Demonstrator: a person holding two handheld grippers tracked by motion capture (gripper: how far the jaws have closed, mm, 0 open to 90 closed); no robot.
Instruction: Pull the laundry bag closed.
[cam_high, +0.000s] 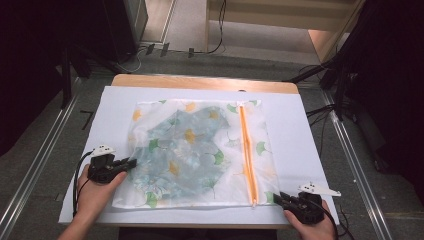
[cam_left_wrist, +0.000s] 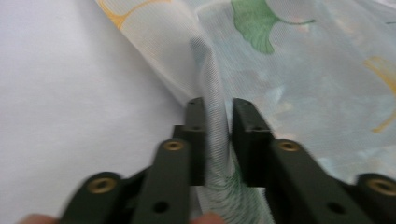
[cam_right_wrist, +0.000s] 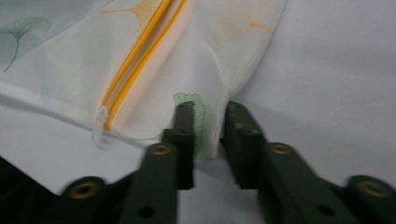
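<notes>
The mesh laundry bag (cam_high: 200, 152) lies flat on the white surface (cam_high: 300, 145), its orange zipper (cam_high: 247, 155) running toward the near edge. The left tool (cam_high: 131, 163) stands apart, a raised fold of the bag's left edge between its jaws. The right tool (cam_high: 278, 197) is likewise apart around the near right corner; contact appears released, though blur limits certainty.

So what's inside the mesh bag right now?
Through the mesh bag a blue-green floral garment shows, folded or bunched across the left and middle. The mesh blurs its shape, and whatever lies beneath it is covered.
</notes>
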